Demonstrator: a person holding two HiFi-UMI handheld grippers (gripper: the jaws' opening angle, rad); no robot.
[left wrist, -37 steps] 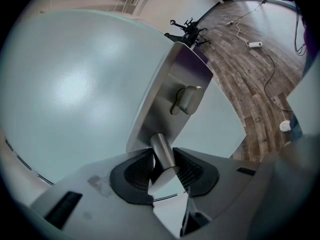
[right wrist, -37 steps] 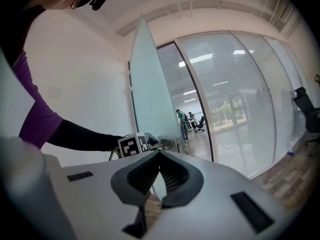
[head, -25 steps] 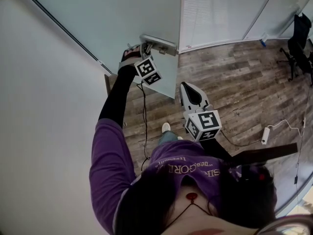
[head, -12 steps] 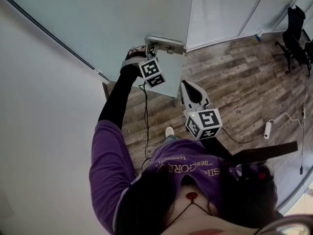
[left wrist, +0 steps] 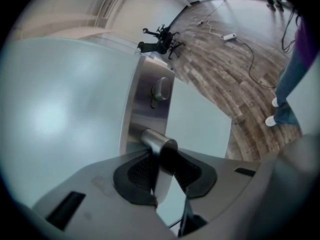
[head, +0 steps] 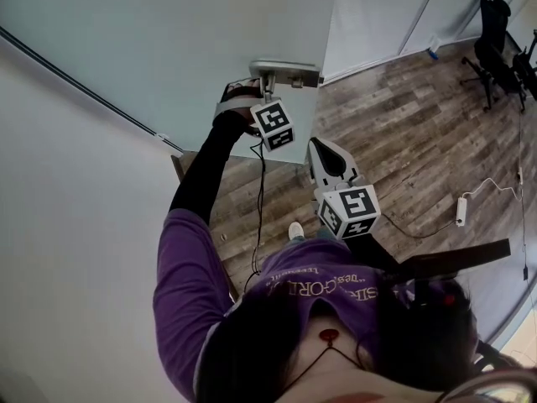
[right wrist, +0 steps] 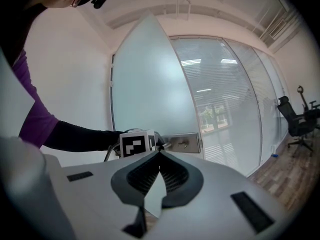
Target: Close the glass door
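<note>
At the free edge of the glass door (head: 168, 49), the left tool (left wrist: 161, 170), its jaws just closed further, clamps the lever handle (left wrist: 158, 143); the right tool (right wrist: 160, 156), jaws together and empty, hangs nearby.

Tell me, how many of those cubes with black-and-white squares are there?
2. One cube rides on the left gripper, whose jaws have just been closing around the door handle; the other cube sits on the right gripper, lower, above the floor. No more show.

Wood-plank floor (head: 394, 116), power strip (head: 460, 211), office chair (head: 493, 32)
</note>
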